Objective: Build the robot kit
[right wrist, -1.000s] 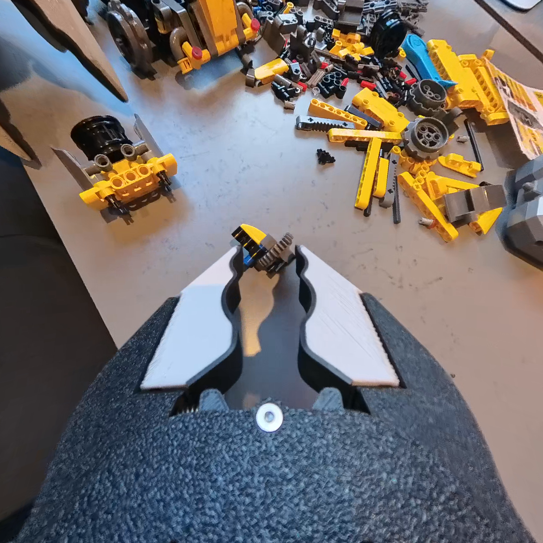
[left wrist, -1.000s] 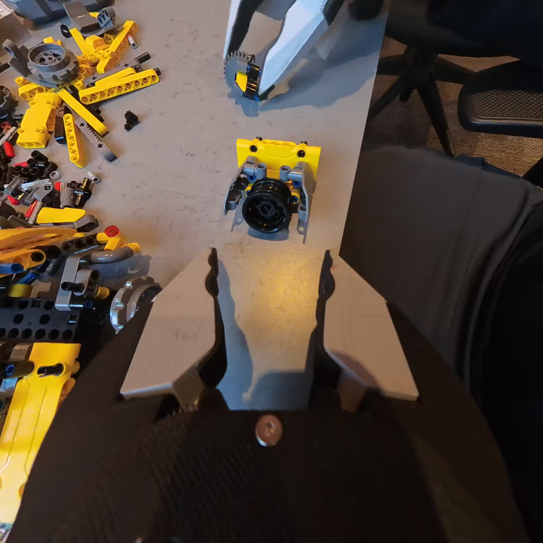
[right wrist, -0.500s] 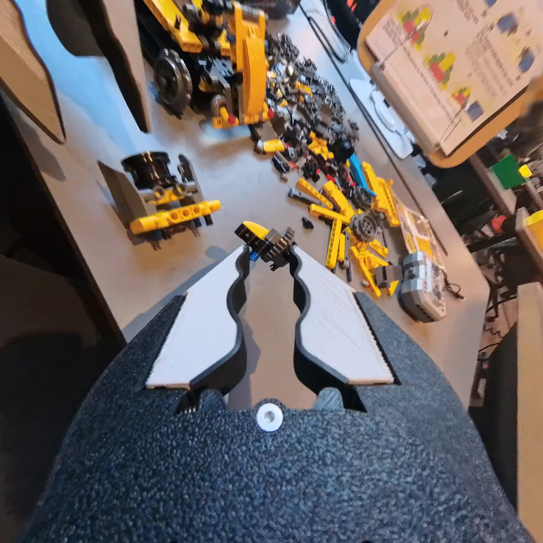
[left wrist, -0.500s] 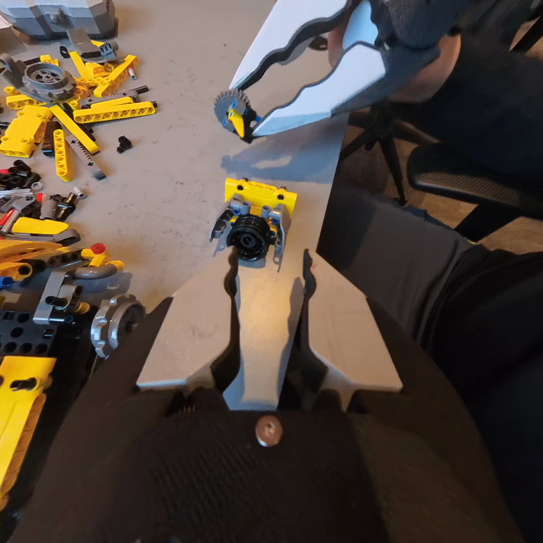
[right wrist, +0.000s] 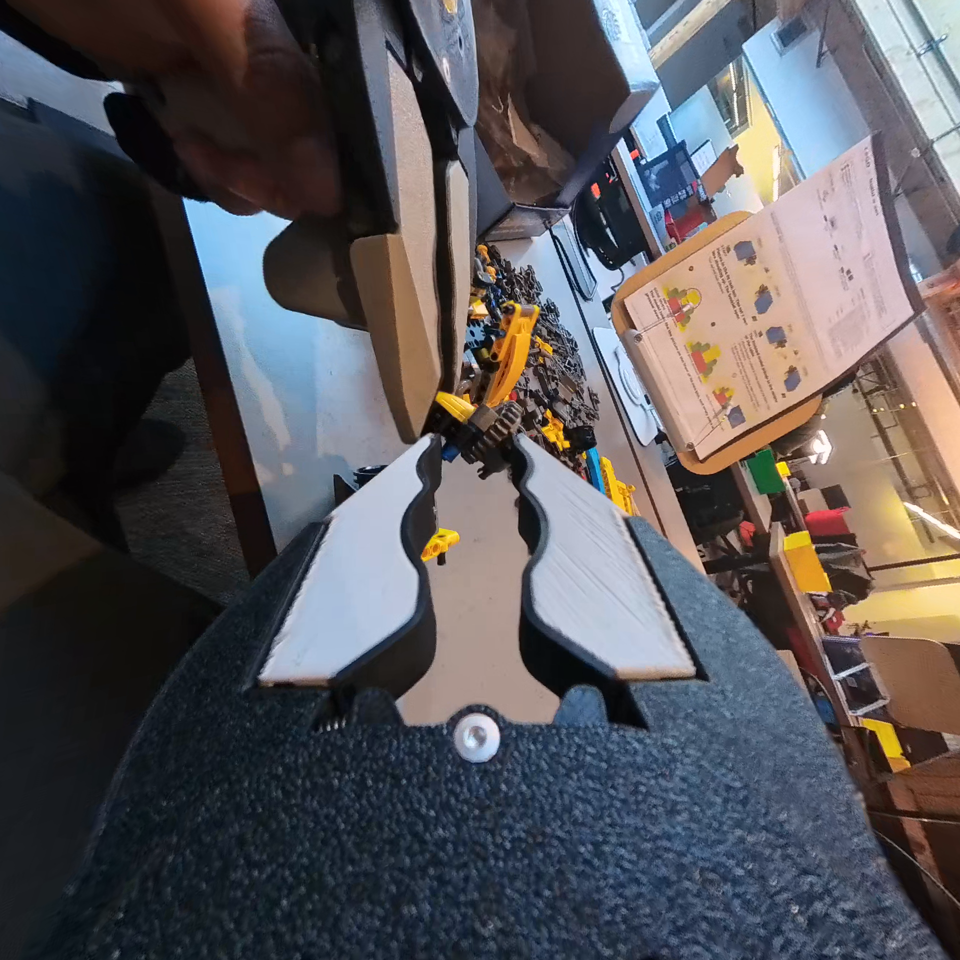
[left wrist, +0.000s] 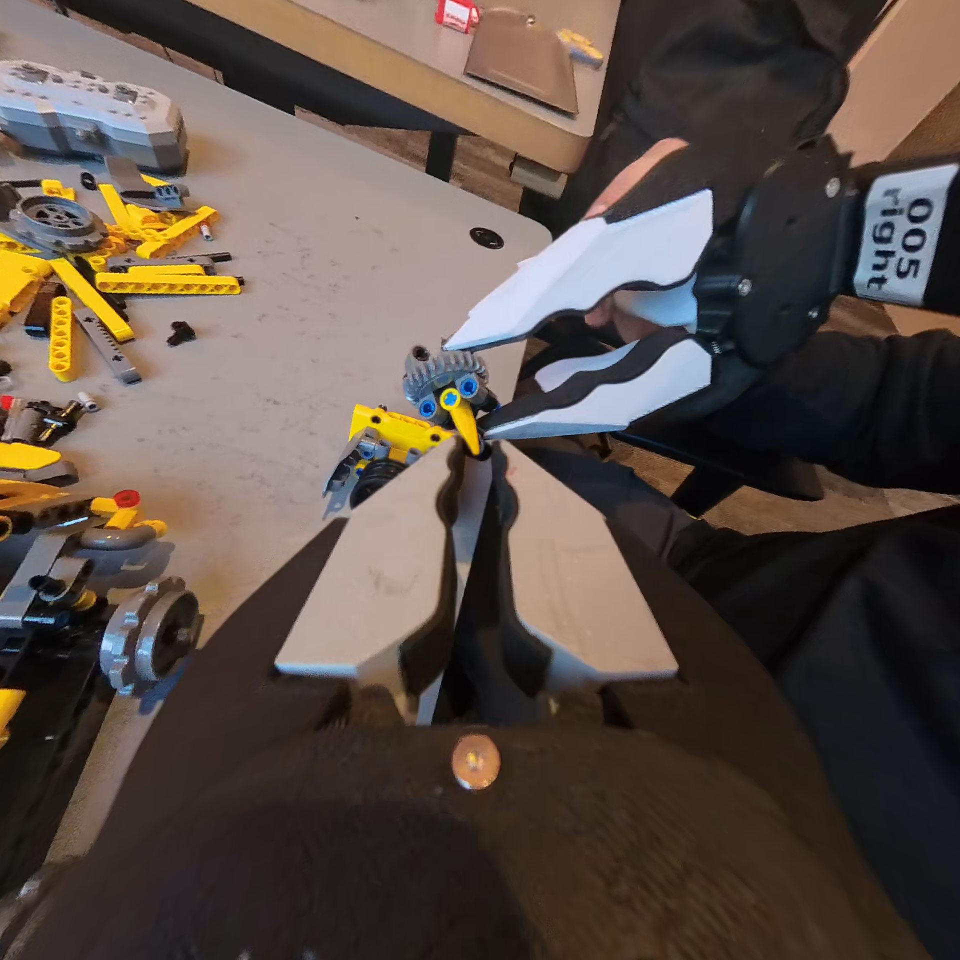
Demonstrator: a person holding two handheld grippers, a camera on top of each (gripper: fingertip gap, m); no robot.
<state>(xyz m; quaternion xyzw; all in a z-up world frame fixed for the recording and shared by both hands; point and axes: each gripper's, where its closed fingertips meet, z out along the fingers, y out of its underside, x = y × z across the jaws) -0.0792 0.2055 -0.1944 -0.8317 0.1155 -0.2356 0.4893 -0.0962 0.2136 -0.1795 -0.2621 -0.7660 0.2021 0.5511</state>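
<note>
A small gear piece (left wrist: pixel 441 382), a grey toothed gear with blue pins and a yellow pointed part, is held in the air over the table's right edge. My right gripper (left wrist: pixel 465 387) comes in from the right and is shut on it. My left gripper (left wrist: pixel 474 453) is almost fully shut, pinching the yellow tip. In the right wrist view the gear piece (right wrist: pixel 491 428) sits between my right gripper's tips (right wrist: pixel 474 441), and the left gripper (right wrist: pixel 428 415) reaches down onto its yellow end. A yellow and grey wheel assembly (left wrist: pixel 384 431) lies on the table just below, partly hidden by my left finger.
Loose yellow, grey and black building pieces (left wrist: pixel 78 270) cover the table's left side, with a grey block (left wrist: pixel 88 114) at the back and a grey sprocket wheel (left wrist: pixel 150 634) near my left gripper. The table edge (left wrist: pixel 519 332) runs close on the right. A picture board (right wrist: pixel 769 322) stands behind. Less than 4 cm separates the two grippers' tips. The grey sprocket wheel (left wrist: pixel 150 634) is about 12 centimeters from both grippers' fingertips.
My right gripper lifted the gear piece off the table and carried it toward my left gripper. My left gripper moved forward over the wheel assembly and closed on the piece's yellow tip.
</note>
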